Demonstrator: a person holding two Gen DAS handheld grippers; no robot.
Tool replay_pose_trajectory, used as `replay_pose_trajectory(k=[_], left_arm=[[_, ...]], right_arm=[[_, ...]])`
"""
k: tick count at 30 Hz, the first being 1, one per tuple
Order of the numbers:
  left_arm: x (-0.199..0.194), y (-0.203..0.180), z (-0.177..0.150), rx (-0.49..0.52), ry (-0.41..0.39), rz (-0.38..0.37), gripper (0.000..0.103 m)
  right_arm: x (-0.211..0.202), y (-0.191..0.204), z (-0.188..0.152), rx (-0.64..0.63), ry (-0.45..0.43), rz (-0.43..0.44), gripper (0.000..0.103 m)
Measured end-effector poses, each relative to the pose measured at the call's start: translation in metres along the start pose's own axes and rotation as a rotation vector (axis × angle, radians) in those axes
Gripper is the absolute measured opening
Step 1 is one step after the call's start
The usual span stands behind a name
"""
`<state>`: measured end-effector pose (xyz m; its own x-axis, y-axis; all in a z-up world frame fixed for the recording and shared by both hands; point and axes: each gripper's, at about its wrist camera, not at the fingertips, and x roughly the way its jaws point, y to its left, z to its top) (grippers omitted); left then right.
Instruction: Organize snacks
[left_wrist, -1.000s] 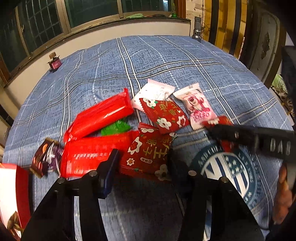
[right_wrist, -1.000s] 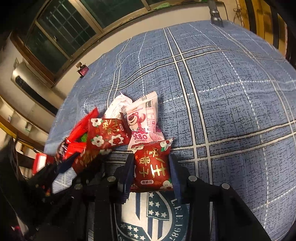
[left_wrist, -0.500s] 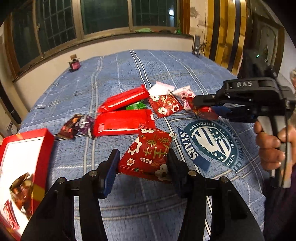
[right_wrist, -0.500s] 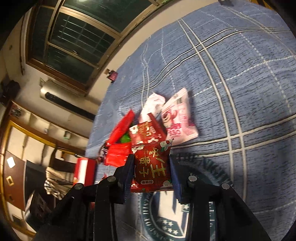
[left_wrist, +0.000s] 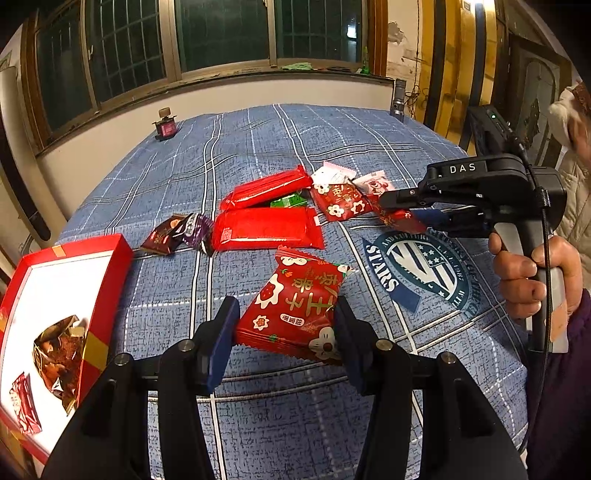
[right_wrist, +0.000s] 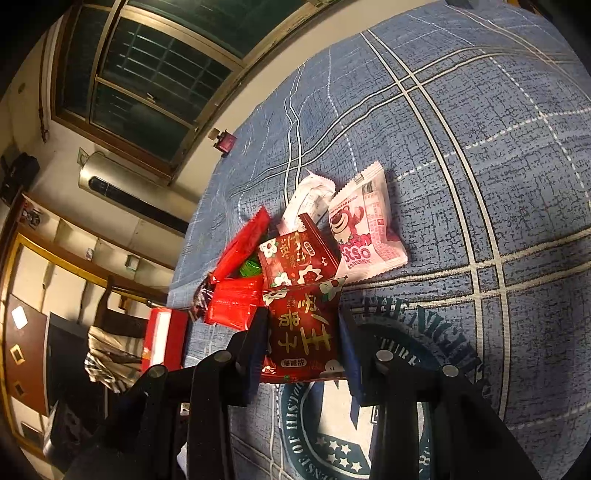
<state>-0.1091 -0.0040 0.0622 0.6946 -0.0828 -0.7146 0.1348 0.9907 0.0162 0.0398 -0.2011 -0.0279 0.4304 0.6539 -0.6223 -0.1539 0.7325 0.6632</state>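
Note:
My left gripper (left_wrist: 284, 321) is shut on a red flowered snack packet (left_wrist: 295, 306) and holds it above the blue cloth. My right gripper (right_wrist: 303, 339) is shut on a like red flowered packet (right_wrist: 303, 332), also lifted; it shows in the left wrist view (left_wrist: 400, 208) at the right. The snack pile lies beyond: two long red packs (left_wrist: 266, 227), a green candy (left_wrist: 286, 201), a third red flowered packet (left_wrist: 341, 201), a pink bear packet (right_wrist: 365, 229), a white packet (right_wrist: 308, 195) and dark wrapped candies (left_wrist: 181, 232). A red box (left_wrist: 55, 314) with a white inside holds a few wrapped sweets at the left.
The blue checked cloth (left_wrist: 258, 140) with a round STARS emblem (left_wrist: 421, 266) covers the table. A small red-topped object (left_wrist: 164, 125) stands at the far left edge, a grey cylinder (left_wrist: 398, 99) at the far right. The person's hand (left_wrist: 532, 273) is at the right.
Both grippers have lifted and drawn back from the pile, each with its red packet. The left view now takes in the red box at the left.

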Motion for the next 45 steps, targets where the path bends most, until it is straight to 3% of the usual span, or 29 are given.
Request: replay_pose_trajectory(k=[45], left_arm=[[0.010,-0.013,-0.004,0.028,0.053,0.000,0.050]], right_arm=[[-0.008,0.000,0.003,-0.040,-0.069,-0.100,0.038]])
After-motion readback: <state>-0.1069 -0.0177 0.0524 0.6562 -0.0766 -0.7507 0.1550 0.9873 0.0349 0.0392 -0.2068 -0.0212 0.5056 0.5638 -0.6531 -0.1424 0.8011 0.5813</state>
